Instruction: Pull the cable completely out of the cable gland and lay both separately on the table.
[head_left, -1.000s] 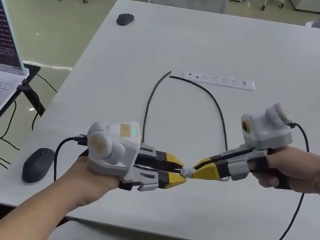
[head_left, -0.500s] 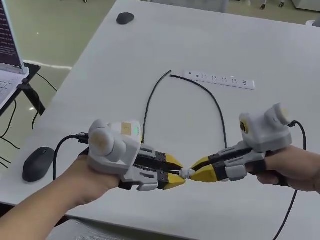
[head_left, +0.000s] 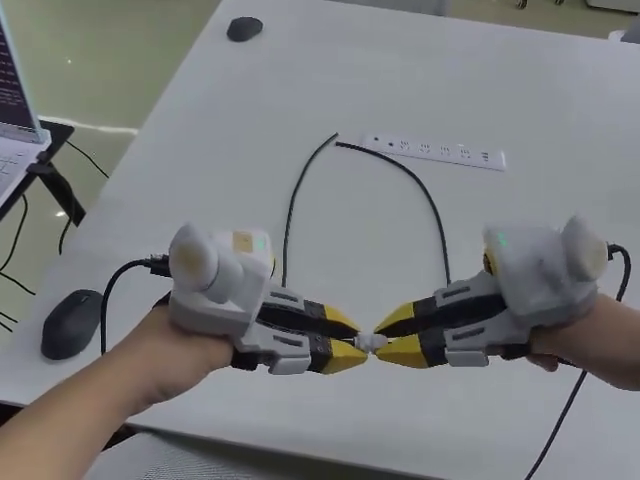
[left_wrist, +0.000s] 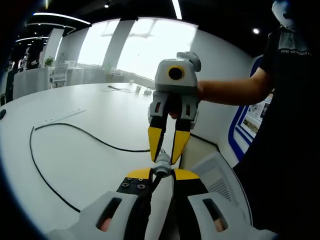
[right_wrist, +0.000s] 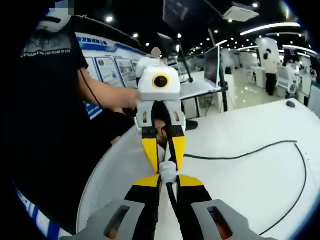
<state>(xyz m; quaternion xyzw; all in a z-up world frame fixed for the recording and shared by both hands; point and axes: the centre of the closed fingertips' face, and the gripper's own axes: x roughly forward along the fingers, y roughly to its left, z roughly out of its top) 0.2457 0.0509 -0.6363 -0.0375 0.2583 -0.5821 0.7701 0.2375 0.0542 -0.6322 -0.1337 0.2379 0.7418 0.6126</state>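
Head view: left claw (head_left: 362, 346) and right claw (head_left: 382, 336) meet tip to tip above the near edge of the desk (head_left: 520, 80), at the small pale cable gland (head_left: 372, 342) — hard, light, easily dropped. The thin black cable (head_left: 440, 235) loops limply toward the far edge.

Left gripper view: left claw clamps the cable gland (left_wrist: 161, 167).

Right gripper view: right claw seems to pinch the cable (right_wrist: 173, 192) just behind it — the best hold, as the jacket looks slick.

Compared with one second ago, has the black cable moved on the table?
No. The cable still peaks just beside the power strip's left end.

Matt white table (head_left: 400, 60), smooth black cable (head_left: 288, 230)
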